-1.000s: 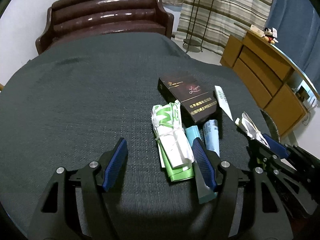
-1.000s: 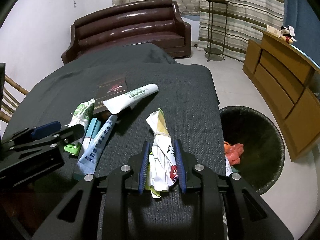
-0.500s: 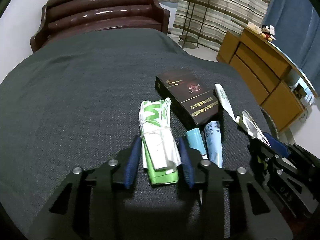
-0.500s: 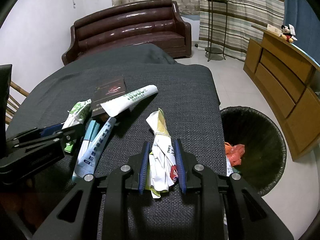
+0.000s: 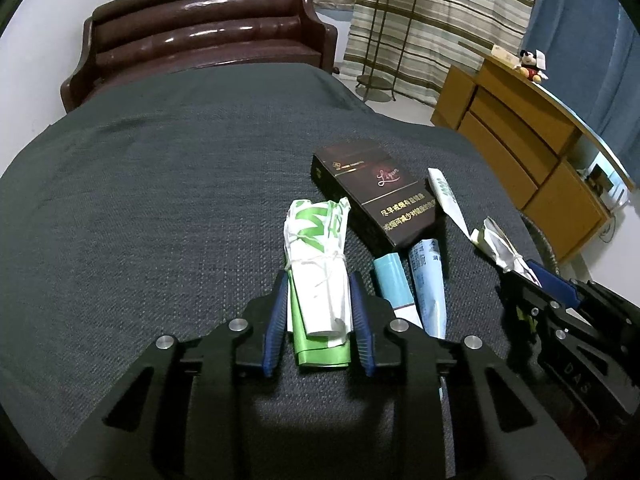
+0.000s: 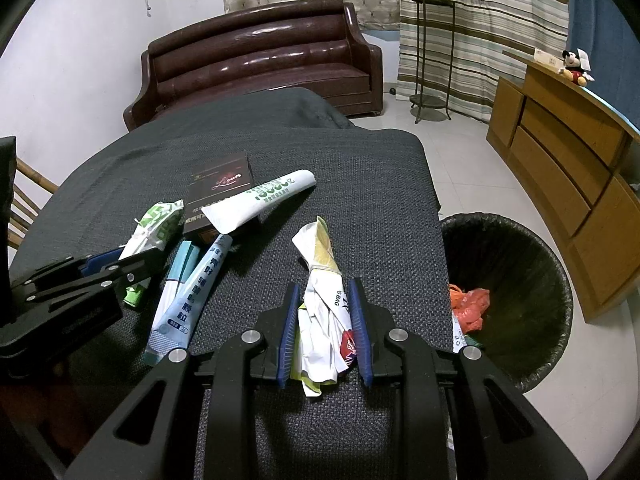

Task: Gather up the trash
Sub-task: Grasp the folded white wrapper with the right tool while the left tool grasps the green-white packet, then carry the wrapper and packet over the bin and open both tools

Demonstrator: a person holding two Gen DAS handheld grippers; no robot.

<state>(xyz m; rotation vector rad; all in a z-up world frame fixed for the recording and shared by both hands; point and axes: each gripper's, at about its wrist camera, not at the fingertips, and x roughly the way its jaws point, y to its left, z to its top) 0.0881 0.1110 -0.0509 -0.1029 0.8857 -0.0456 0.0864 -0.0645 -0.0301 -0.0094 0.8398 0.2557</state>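
Both tongs are loaded over the dark-clothed tabletop. The right tongs are clenched on a crumpled white wrapper bundle, its long axis running straight out along the fingers. The bin stands just beside that bundle, off the tabletop's edge, so the right hand is plainly the nearer one. The left tongs are closing on a tied green-and-white bundle, pads against its sides; it lies well apart from the bin, past the tubes and the dark box.
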